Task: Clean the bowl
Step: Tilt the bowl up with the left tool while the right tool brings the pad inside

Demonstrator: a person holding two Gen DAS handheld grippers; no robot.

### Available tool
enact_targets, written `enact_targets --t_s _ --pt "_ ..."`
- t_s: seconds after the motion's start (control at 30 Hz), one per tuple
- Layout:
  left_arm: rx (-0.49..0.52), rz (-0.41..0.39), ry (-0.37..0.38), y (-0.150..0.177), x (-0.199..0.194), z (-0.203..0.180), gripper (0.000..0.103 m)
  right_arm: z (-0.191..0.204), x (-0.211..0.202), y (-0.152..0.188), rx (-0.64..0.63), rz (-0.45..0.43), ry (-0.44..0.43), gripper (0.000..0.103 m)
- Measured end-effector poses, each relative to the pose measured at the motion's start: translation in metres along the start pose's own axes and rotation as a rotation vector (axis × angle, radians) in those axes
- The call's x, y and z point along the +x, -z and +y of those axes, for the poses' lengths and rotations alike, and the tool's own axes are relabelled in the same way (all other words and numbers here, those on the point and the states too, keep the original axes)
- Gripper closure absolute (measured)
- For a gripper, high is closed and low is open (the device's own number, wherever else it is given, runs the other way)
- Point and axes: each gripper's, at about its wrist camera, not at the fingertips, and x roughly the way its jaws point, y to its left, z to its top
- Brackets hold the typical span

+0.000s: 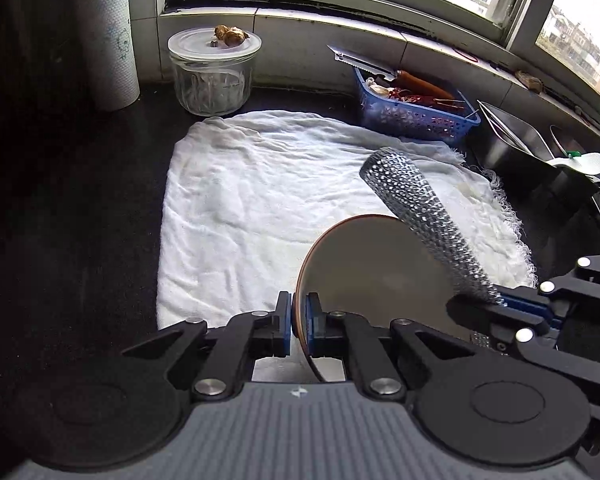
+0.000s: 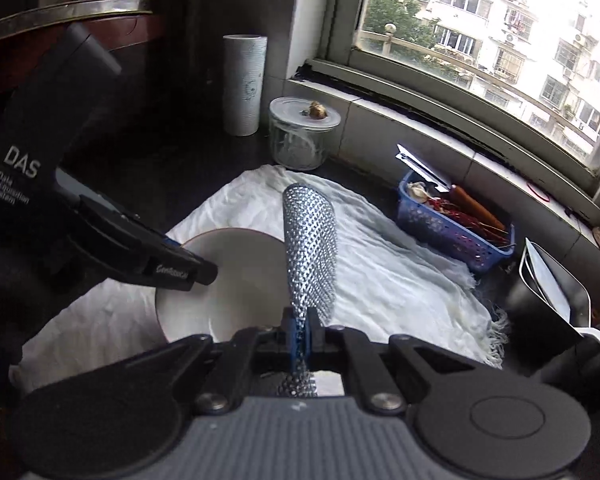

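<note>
2 tongs are closed: my left tongs (image 1: 298, 322) pinch the bowl (image 1: 371, 276) rim, tilted above the white cloth (image 1: 260, 208); my right tongs (image 2: 301, 330) grip the silver scrubbing cloth (image 2: 309, 248). Hard wiping could twist the bowl out.

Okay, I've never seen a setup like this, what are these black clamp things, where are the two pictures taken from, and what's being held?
The black clamps are hand-held grippers, one in each of a person's hands, each with a camera looking along its jaws. One picture comes from the left gripper, the other from the right gripper. The left one is shut on the rim of a pale bowl, held tilted over a white cloth spread on a dark counter. The right one is shut on a silvery mesh scrubbing cloth, which sticks up beside the bowl. Behind stand a glass jar, a paper towel roll and a blue basket of utensils, under a window.
</note>
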Motion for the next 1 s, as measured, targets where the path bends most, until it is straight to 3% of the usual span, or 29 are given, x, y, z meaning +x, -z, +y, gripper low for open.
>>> enact_targets --t_s 0.13,0.4,0.9,1.0 --pt "0.005 0.010 0.035 0.002 -0.006 0.001 0.095 -0.002 0.011 -0.003 0.039 0.001 -0.083 0.099" --pt "0.008 0.023 0.056 0.002 -0.007 0.002 0.094 -0.019 0.045 -0.006 0.149 0.121 -0.227 0.098" --pt "0.035 0.060 0.062 0.008 -0.003 0.000 0.094 -0.004 0.068 0.003 0.150 0.291 -0.371 0.096" --pt "0.055 0.068 0.076 0.009 -0.004 -0.002 0.094 -0.002 0.066 0.006 0.135 0.285 -0.364 0.098"
